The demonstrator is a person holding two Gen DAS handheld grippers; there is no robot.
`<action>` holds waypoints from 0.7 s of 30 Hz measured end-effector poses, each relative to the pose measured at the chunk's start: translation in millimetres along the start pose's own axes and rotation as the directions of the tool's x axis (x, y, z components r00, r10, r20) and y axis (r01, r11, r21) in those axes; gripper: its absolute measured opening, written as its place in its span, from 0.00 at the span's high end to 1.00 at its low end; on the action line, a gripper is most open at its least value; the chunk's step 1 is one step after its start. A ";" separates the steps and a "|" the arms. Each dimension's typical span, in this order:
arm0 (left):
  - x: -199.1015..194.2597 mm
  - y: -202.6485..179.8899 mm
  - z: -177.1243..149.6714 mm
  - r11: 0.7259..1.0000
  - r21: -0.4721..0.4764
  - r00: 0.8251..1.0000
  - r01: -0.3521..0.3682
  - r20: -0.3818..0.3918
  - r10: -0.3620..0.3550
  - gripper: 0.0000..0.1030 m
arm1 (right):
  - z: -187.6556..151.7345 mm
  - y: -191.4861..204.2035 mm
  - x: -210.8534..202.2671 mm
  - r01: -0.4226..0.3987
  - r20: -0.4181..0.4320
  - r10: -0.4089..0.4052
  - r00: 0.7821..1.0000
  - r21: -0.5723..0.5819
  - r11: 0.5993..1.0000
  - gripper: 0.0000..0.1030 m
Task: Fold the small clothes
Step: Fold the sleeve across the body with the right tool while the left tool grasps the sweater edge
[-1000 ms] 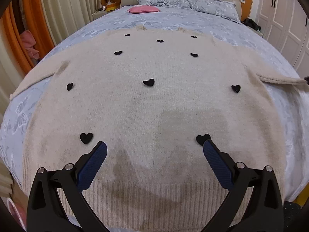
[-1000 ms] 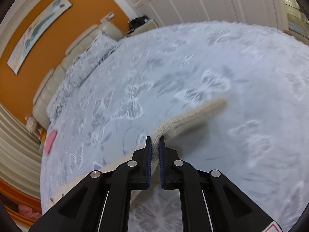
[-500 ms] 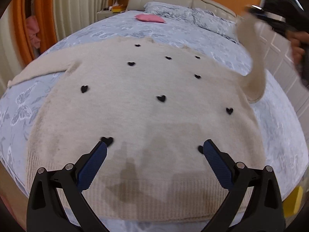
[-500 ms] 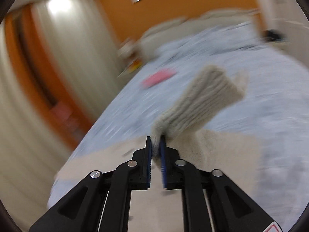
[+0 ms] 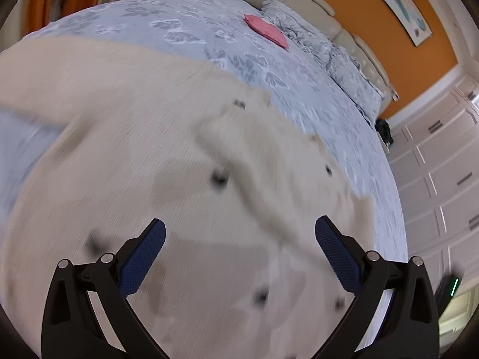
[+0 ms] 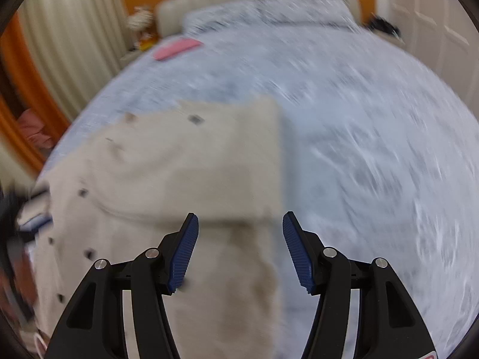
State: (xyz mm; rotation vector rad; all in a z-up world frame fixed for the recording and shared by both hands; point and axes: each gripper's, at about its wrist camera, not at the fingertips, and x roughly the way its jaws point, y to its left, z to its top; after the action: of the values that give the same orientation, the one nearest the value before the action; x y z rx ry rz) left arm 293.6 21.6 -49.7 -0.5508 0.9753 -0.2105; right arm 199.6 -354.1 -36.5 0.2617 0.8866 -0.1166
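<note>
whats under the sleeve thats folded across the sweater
The sleeve lies on the sweater front; the knit and any hearts beneath it are covered. Bedspread shows beside.

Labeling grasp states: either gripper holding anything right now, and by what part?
Nothing held. Left gripper and right gripper are both open above the beige sweater.

We see bare blue butterfly-print bedspread (image 6: pixel 374 155) right of the beige knitted sweater (image 6: pixel 185 161); a flat pink cloth (image 6: pixel 176 48) lies near the pillows, well apart.
</note>
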 end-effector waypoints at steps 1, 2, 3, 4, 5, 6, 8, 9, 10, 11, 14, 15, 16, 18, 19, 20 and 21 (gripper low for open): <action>11.5 -0.2 9.8 1.000 -0.014 1.000 0.000 -0.005 0.000 0.05 | -4.9 -7.5 5.6 0.008 -0.011 -0.008 1.000 0.019 1.000 0.44; 26.4 -1.4 19.1 0.999 -0.033 1.000 0.001 -0.017 -0.002 0.06 | -7.8 -16.2 12.3 0.008 -0.020 -0.007 1.000 0.028 1.000 0.44; 44.5 -1.3 28.3 0.998 -0.062 0.999 0.013 -0.039 -0.015 0.13 | -11.0 -17.1 18.7 0.005 -0.032 -0.004 0.999 0.037 0.999 0.44; 57.7 -2.3 33.3 0.997 -0.080 0.998 0.020 -0.054 -0.024 0.22 | -10.2 -18.7 26.9 0.001 -0.042 0.001 0.999 0.047 0.999 0.44; 69.0 -5.2 36.1 0.997 -0.081 0.997 0.019 -0.067 -0.024 0.46 | -9.5 -19.6 34.3 -0.005 -0.047 0.008 0.999 0.055 0.998 0.44; 75.6 -9.0 37.7 0.997 -0.070 0.997 0.010 -0.073 -0.015 0.56 | -9.5 -19.8 41.8 -0.021 -0.048 0.024 0.999 0.065 0.998 0.44; 81.3 -19.1 41.8 0.999 -0.027 0.998 0.019 -0.062 -0.021 0.89 | -4.2 -14.3 53.6 -0.039 -0.042 0.042 0.998 0.061 0.997 0.44; 77.9 -25.7 44.9 1.000 0.009 0.999 0.026 -0.028 -0.025 0.90 | -0.9 -11.8 58.4 -0.051 -0.043 0.054 0.998 0.057 0.997 0.53; 69.0 -29.6 48.0 0.999 0.037 0.999 0.031 0.017 -0.031 0.90 | 3.1 -9.3 64.9 -0.062 -0.046 0.065 0.997 0.056 0.996 0.78; 58.7 -33.1 51.9 0.997 0.061 0.996 0.043 0.069 -0.047 0.91 | 6.5 -8.0 66.2 -0.066 -0.042 0.069 0.997 0.057 0.996 0.89; 21.2 -29.2 64.4 0.995 0.063 0.972 0.083 0.215 -0.095 0.91 | 16.5 -15.6 44.3 -0.109 0.076 0.100 0.992 0.118 0.987 0.88; 19.0 -23.5 65.7 0.996 0.056 0.970 0.069 0.228 -0.080 0.90 | 15.2 -21.7 37.1 -0.110 0.112 0.094 0.989 0.142 0.984 0.89; 21.4 -15.1 66.2 0.998 0.043 0.972 0.035 0.231 -0.044 0.90 | 12.7 -24.2 41.9 -0.103 0.104 0.088 0.991 0.147 0.984 0.89; 45.8 6.5 60.9 0.999 0.017 0.985 -0.040 0.166 0.037 0.90 | 2.2 -28.2 72.4 -0.060 -0.017 0.064 0.998 0.153 0.986 0.87; 58.2 14.7 55.5 0.997 0.006 0.990 -0.073 0.125 0.072 0.90 | -2.2 -29.0 80.6 -0.060 -0.043 0.068 0.997 0.164 0.985 0.87; 68.5 21.5 50.1 0.996 0.006 0.991 -0.093 0.094 0.092 0.90 | -2.5 -27.4 75.4 -0.061 -0.007 0.063 0.998 0.167 0.984 0.82; 72.7 25.6 42.6 0.995 0.012 0.991 -0.099 0.094 0.098 0.90 | -0.3 -23.8 73.5 -0.058 -0.008 0.060 0.998 0.162 0.985 0.75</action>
State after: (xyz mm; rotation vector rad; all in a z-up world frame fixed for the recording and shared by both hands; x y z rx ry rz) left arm 367.3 28.3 -97.3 -0.4918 0.9072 -0.1037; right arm 240.6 -376.4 -98.0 0.4405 0.8823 -0.1320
